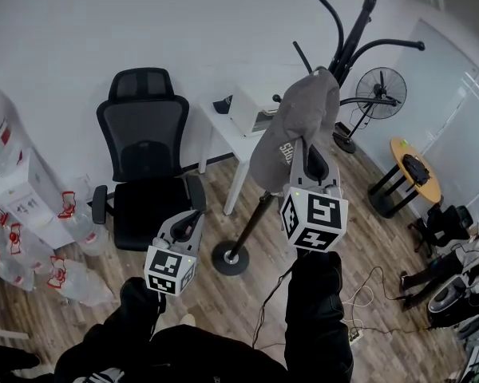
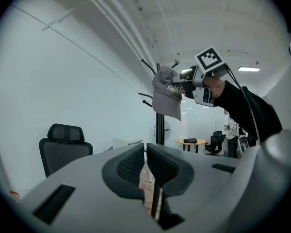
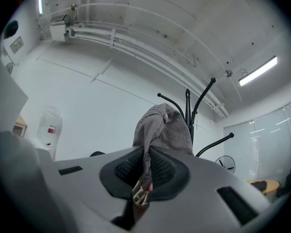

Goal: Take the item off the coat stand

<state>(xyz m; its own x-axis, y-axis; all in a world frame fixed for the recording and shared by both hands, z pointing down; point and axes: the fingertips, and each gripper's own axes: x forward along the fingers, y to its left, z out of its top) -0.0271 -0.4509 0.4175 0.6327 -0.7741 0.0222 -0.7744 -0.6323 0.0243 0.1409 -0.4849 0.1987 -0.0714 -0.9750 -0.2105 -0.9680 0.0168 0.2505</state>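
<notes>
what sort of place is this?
Probably an office: a desk chair, a white desk, water jugs on the floor, and a coat stand.

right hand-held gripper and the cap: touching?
Touching. The right gripper view shows the right hand-held gripper with its jaws shut on the cap, its fabric and strap pinched between the pads.

In the head view the room is seen from high up, facing steeply down at the floor (image 1: 223,294). The left gripper view is taken from low, facing up, well away from the coat stand (image 2: 160,125). The right gripper view is aimed up, very near the cap (image 3: 165,125). Both are shared by all views
</notes>
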